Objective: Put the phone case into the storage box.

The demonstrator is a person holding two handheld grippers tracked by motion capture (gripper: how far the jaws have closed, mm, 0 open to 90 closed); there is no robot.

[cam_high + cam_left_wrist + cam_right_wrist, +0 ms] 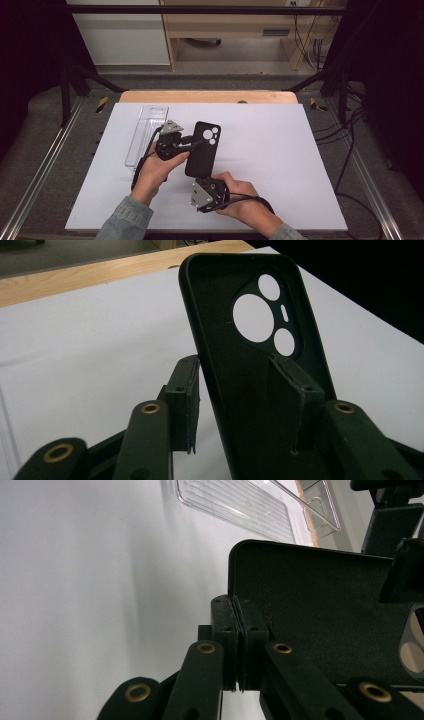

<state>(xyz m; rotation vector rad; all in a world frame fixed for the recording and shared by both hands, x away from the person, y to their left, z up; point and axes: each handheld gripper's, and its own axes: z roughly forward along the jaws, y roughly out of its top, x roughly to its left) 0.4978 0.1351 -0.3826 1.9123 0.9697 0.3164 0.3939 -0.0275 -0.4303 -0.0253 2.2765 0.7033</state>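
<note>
Black phone case [202, 148]: held above the white sheet [280, 150] on the table [207, 96], near the middle, long axis running near to far, camera cut-outs at the far end. It is clear of the sheet.

Right claw [206, 181]: its jaws are fully closed on the near edge of the case. In the right gripper view the two pads [226, 630] meet with the thin case [310, 620] wall clamped between them, just by a rounded corner. The person's right hand [245, 202] holds this claw at the near side of the sheet.

Left claw [192, 146]: comes in from the left and straddles the left long edge of the case about halfway along. In the left gripper view the case [240, 370] stands between the jaws, inner face toward the camera. One pad [297, 390] lies against the inner face below the cut-outs; the other pad [187, 395] stands just beside the outer edge, with a narrow gap visible. The jaws are partly open and not clamped on the case. The left hand [155, 172] holds this claw near the sheet's left half.

Clear plastic tray [146, 135]: lies flat on the sheet, left of and beyond the left claw, long axis near to far, apart from the case. In the right gripper view the tray [240, 505] shows ribbed and transparent, beyond the case.

Table: wooden edge visible beyond the far side of the sheet.
</note>
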